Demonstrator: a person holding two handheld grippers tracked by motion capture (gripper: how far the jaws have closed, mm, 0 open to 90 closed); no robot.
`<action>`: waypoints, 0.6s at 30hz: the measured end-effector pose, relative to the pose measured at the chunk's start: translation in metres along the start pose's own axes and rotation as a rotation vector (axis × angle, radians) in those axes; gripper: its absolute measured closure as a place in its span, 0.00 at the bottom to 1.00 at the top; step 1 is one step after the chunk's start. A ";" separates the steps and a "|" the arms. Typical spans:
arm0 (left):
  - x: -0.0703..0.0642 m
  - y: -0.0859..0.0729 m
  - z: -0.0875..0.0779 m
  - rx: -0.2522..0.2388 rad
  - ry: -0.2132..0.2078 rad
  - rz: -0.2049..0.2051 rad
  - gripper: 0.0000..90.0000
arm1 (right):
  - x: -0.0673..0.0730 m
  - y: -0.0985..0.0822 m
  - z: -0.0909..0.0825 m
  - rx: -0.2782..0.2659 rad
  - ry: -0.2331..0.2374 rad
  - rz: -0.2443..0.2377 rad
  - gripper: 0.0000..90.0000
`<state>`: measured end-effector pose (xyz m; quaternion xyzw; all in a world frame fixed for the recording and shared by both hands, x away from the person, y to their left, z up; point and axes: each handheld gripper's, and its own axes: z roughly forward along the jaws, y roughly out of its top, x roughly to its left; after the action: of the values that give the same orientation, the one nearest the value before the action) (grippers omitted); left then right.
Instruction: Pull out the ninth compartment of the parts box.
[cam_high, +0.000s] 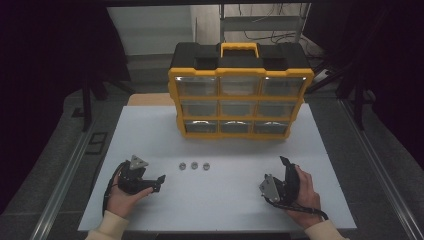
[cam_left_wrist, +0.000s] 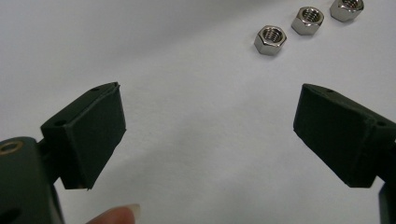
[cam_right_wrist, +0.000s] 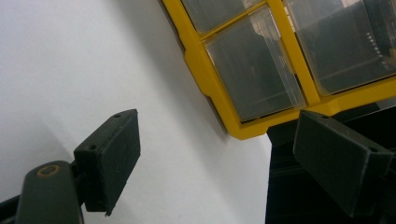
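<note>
High view: three hex nuts (cam_high: 194, 165) in a short row on the white table (cam_high: 225, 200), in front of the yellow-and-black drawer organizer (cam_high: 240, 90). Nearer the left gripper (cam_high: 159, 181), jaws spread, empty, nuts just ahead-right. Right gripper (cam_high: 283, 161) also spread, empty. Nuts bright, threaded metal; drawers clear plastic.

You work at a white rectangular table top (cam_high: 150, 135). Past its far edge a pale wall (cam_high: 150, 30) catches the light; to either side dark drapes (cam_high: 45, 75) hang. Behind it stands what may be a grey metal rack (cam_high: 260, 22) with cables.
</note>
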<state>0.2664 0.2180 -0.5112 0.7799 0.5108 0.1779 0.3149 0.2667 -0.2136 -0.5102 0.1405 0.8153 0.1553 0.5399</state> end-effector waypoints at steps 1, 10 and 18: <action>0.000 0.000 0.000 0.000 0.000 0.000 0.10 | 0.001 0.000 0.001 -0.004 -0.015 -0.003 0.18; 0.000 0.000 0.001 0.001 0.003 0.000 0.10 | 0.003 0.001 0.002 0.003 -0.036 -0.036 0.18; 0.000 0.000 0.001 0.002 0.003 0.001 0.10 | 0.005 0.001 0.004 0.004 -0.049 -0.055 0.18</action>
<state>0.2668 0.2176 -0.5119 0.7802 0.5112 0.1786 0.3132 0.2686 -0.2100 -0.5150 0.1227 0.8057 0.1354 0.5635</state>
